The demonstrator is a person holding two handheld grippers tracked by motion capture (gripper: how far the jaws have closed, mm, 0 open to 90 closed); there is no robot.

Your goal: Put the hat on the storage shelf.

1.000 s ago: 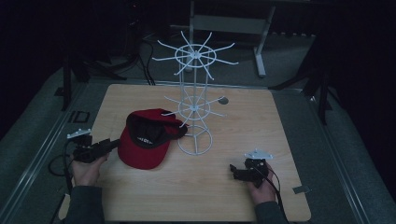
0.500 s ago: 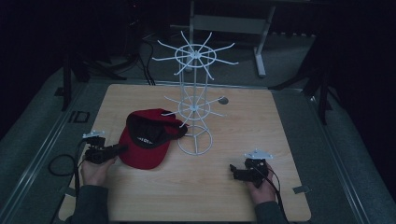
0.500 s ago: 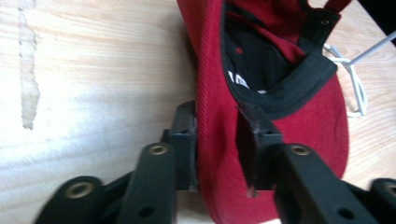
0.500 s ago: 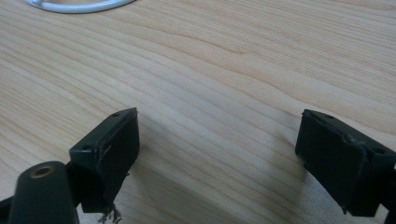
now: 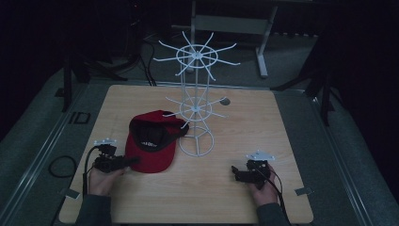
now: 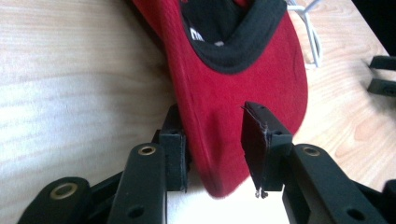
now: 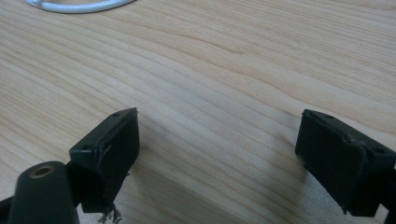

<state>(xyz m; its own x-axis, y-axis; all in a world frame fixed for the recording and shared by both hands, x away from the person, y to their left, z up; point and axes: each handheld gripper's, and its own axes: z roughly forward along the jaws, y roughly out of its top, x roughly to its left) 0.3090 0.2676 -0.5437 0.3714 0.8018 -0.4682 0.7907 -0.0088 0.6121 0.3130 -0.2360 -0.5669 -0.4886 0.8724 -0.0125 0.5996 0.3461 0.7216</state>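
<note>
A red cap (image 5: 153, 146) with a black lining lies upside down on the wooden table (image 5: 263, 122), its brim toward the front edge. My left gripper (image 5: 134, 161) is at the brim's left front. In the left gripper view the brim (image 6: 243, 93) runs between the jaws of the left gripper (image 6: 215, 144). One pad (image 6: 175, 149) sits against the brim's edge and the other pad (image 6: 259, 140) stands off it. These jaws have just been opening. My right gripper (image 5: 234, 173) rests at the front right, open (image 7: 219, 154) over bare wood.
A white wire rack (image 5: 196, 103) with spoked tiers stands behind the cap, mid-table; its ring base (image 7: 79, 5) lies ahead of the right gripper. The right gripper's jaws (image 6: 380, 74) show far off in the left gripper view. Dark floor surrounds the table.
My left gripper has slid to the right and toward the front edge, and the cap's brim now lies between its jaws. The right gripper has not moved.
</note>
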